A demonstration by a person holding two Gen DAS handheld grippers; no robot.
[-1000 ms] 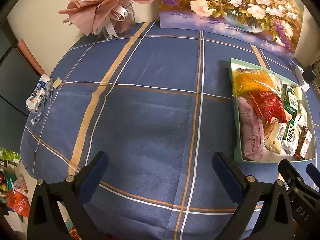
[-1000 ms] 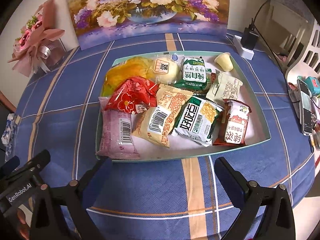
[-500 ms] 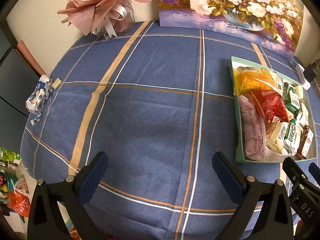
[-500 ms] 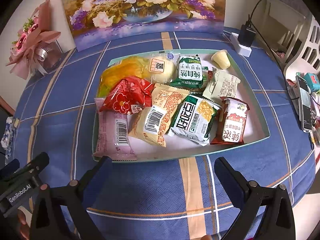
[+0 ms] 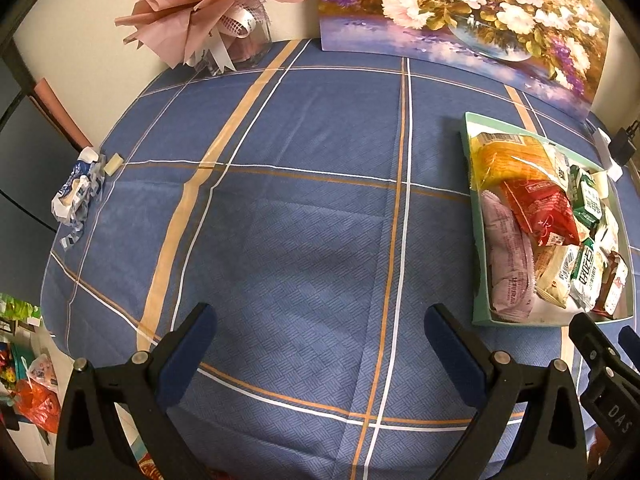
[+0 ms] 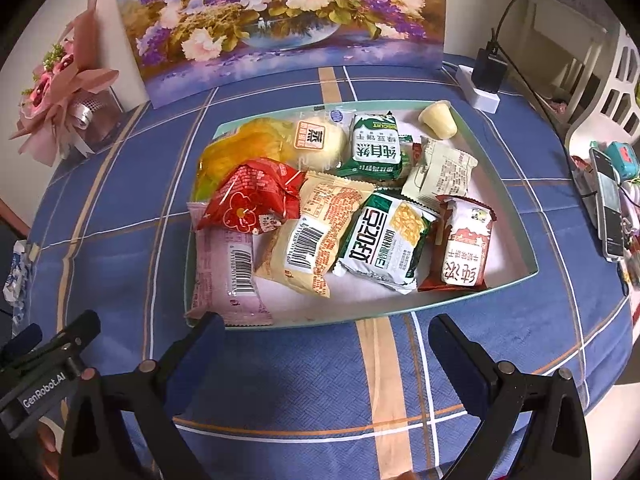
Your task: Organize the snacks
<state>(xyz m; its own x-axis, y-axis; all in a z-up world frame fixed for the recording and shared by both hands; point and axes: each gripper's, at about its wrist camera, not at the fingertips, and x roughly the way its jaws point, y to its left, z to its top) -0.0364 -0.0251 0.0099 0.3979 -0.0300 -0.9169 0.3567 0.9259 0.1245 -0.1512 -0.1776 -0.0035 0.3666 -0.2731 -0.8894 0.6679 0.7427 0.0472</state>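
Note:
A pale green tray (image 6: 516,216) (image 5: 466,148) on the blue checked tablecloth holds several snack packets. Among them are a red packet (image 6: 252,196) (image 5: 540,208), a pink packet (image 6: 226,276) (image 5: 508,256), a yellow bag (image 6: 236,148) (image 5: 504,156), a green and white biscuit packet (image 6: 384,244) and a brown packet (image 6: 466,248). My right gripper (image 6: 320,340) stands open just in front of the tray's near rim, holding nothing. Over bare cloth to the tray's left, my left gripper (image 5: 320,328) is open and empty.
A flower painting (image 6: 280,20) leans on the wall behind the tray. A pink bouquet (image 5: 208,8) stands at the back left. Crumpled wrappers (image 5: 76,196) lie at the table's left edge. A power strip with charger (image 6: 484,84) and phones (image 6: 608,204) sit to the right.
Both grippers have drifted slightly; the tray sits a little lower and further right in the left wrist view. Both stay open, and no snack has moved.

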